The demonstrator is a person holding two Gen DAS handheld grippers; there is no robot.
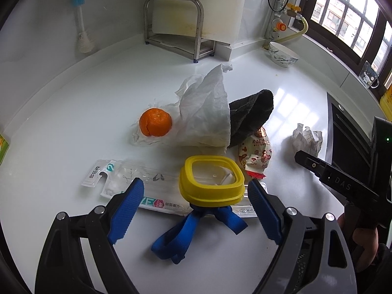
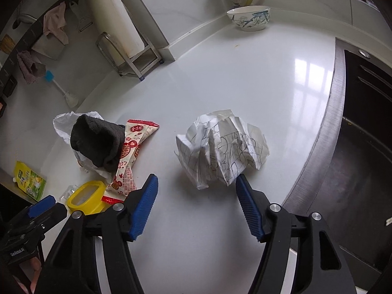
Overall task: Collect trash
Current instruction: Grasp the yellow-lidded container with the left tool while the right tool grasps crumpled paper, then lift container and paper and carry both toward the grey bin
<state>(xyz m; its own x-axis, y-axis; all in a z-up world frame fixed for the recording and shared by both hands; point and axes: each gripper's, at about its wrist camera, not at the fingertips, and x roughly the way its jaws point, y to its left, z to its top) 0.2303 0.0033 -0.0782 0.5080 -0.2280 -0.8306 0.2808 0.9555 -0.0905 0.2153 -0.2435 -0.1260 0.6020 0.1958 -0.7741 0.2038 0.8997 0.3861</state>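
Observation:
My left gripper (image 1: 196, 186) is open over the white counter, its blue fingers either side of a yellow-rimmed lid (image 1: 212, 180) with a blue strap (image 1: 186, 230). Under it lies a clear toothbrush package (image 1: 137, 183). Beyond are an orange (image 1: 155, 122), a crumpled white tissue (image 1: 205, 112), a black cloth (image 1: 252, 115) and a red-and-white snack wrapper (image 1: 256, 155). My right gripper (image 2: 196, 181) is open just short of a crumpled scribbled paper ball (image 2: 220, 147). The wrapper (image 2: 129, 156), cloth (image 2: 98, 142) and lid (image 2: 85, 197) lie to its left.
A dark sink (image 2: 362, 132) borders the counter on the right. A patterned bowl (image 2: 248, 17) stands at the back near a gas valve. A steel rack (image 1: 176, 27) and a brush (image 1: 82, 24) stand at the back wall. A yellow-green pouch (image 2: 30, 181) lies at the left.

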